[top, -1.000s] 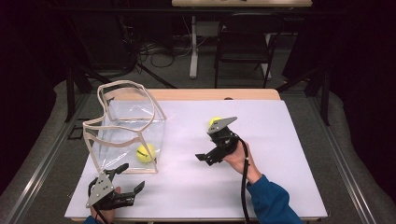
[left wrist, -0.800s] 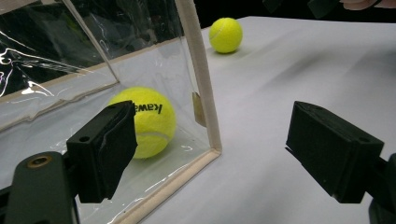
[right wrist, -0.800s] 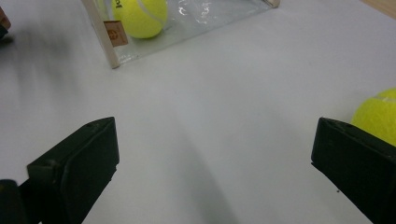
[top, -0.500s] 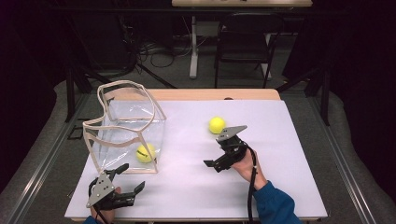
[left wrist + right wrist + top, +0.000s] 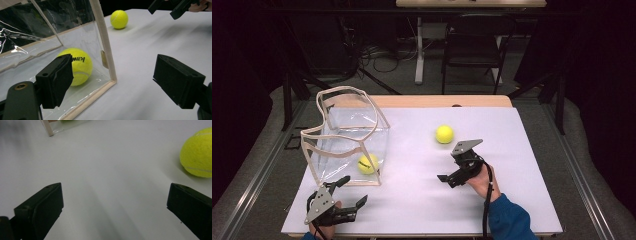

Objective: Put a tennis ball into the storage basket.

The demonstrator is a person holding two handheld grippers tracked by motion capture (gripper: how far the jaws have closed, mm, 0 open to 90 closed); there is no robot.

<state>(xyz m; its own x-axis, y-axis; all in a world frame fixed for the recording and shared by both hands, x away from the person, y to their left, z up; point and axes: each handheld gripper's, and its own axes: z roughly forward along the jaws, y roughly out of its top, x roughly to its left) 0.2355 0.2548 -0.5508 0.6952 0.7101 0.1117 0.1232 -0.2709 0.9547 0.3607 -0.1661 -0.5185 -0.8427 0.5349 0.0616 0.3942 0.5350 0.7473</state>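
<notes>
A clear plastic bag with tan trim stands open at the table's left, and one yellow tennis ball lies inside it. A second tennis ball rests loose on the white table. My right gripper is open, a little nearer the person than that ball and apart from it. The ball lies beyond the right gripper's far jaw. My left gripper is open by the bag's front corner. Ahead of the left gripper are the bagged ball and the bag's trim.
The table's front edge runs just behind both hands. A wooden strip borders the far side, with a dark chair and floor cables beyond. The right gripper is seen far off past the loose ball.
My right gripper has drawn back toward the person from the loose ball, which stays where it was. The left gripper and the bag have not moved.
</notes>
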